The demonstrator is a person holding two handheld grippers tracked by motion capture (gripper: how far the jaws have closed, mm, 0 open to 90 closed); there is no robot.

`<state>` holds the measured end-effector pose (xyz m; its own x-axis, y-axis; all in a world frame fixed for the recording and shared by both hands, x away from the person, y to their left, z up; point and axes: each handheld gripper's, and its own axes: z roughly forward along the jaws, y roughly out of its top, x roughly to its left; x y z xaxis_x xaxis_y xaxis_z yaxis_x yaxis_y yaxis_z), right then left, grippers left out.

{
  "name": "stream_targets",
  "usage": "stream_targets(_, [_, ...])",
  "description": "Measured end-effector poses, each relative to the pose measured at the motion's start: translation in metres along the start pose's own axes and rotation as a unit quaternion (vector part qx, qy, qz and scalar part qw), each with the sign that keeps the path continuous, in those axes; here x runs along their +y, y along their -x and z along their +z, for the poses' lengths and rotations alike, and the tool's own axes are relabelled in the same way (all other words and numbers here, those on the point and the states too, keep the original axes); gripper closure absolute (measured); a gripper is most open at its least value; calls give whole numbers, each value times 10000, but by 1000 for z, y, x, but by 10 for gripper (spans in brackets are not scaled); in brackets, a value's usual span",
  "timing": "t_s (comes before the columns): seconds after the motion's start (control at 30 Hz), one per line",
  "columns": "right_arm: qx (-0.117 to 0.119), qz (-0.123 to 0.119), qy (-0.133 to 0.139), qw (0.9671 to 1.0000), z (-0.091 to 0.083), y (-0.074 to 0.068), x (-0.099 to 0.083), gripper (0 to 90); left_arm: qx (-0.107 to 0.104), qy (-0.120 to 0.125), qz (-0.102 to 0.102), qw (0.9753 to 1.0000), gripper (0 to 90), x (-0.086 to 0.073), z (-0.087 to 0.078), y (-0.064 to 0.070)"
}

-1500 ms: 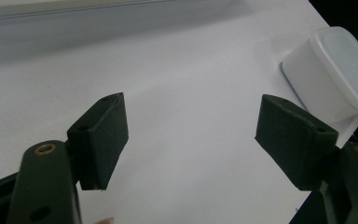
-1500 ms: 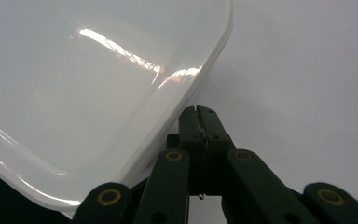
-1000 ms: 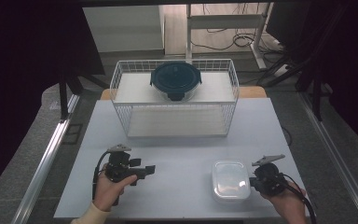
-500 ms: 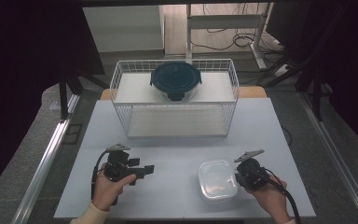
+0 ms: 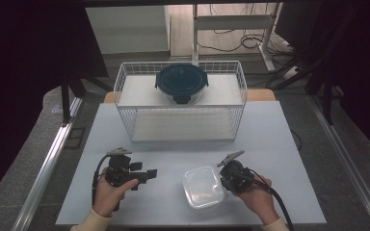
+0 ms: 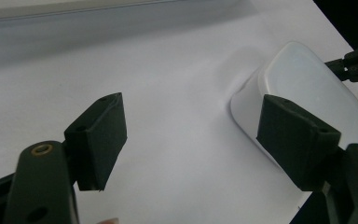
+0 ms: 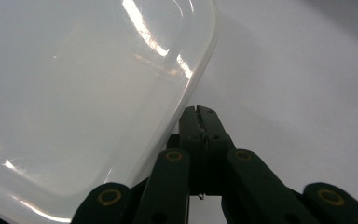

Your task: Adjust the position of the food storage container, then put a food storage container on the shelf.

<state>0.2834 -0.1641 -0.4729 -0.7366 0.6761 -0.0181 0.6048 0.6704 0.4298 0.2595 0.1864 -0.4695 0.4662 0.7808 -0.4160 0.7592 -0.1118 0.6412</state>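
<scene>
From my seat, my left gripper (image 5: pixel 150 174) hovers low over the near-left part of the white table (image 5: pixel 270 134), held in the left hand (image 5: pixel 107 192), its jaws spread wide with nothing between them; in the left gripper view those jaws frame bare tabletop, with the container off to their right. Moving right, the clear plastic container (image 5: pixel 203 186) sits on the table near the front edge, right of centre, translucent and rounded at the corners. Just beside its right rim is my right gripper (image 5: pixel 224 179), held in the right hand (image 5: pixel 257 195); in the right gripper view its jaws (image 7: pixel 199 122) are pressed fully together, gripping nothing, with their tip right against the container's edge. Farther back, mid-table, stands a white wire basket (image 5: pixel 125 82) with a round dark-lidded glass container (image 5: pixel 181 83) resting on top of it.
</scene>
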Motion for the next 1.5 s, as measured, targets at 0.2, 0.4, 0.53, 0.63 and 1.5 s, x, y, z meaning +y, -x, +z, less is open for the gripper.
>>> stream_targets(0.2, [102,-187,5,9998,2,-11,5,896,12,4,-3,10000,235,0,0,0])
stream_targets(0.4, [95,-177,63,9998,-4,-10,3,895,24,-12,25,10000,235,0,1,1])
stream_targets(0.53, [-24,3,255,9997,-16,0,-1,896,31,26,19,10000,236,0,-1,0])
stream_targets(0.63, [-38,213,518,9984,-28,11,-9,895,45,60,26,10000,243,0,-2,0])
stream_targets(1.5, [1066,1403,1601,9712,-37,37,-29,204,-405,217,-146,9988,253,-2,-6,12])
